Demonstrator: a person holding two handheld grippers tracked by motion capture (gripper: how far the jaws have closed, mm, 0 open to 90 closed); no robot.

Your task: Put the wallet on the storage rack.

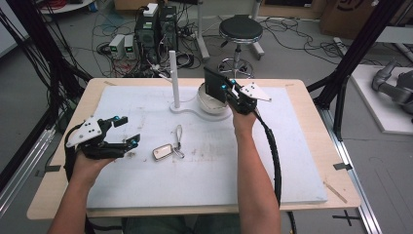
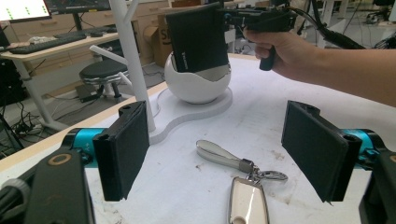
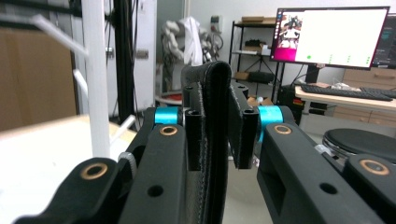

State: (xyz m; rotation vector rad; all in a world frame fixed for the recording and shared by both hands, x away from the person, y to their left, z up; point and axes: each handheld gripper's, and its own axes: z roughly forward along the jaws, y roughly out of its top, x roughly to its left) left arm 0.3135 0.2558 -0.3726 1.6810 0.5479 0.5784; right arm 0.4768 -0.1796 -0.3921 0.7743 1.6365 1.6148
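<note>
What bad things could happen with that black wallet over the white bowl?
The right gripper pinches the wallet by one edge, so it might slip or swing. The wallet looks wider than the bowl's opening, so it may tip out. The white stand rises close beside the bowl, and a bump could rock it.

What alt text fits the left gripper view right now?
The right gripper holds a black wallet over a white bowl beside a white stand. Nearer, a key fob lies between the left gripper's open jaws.
</note>
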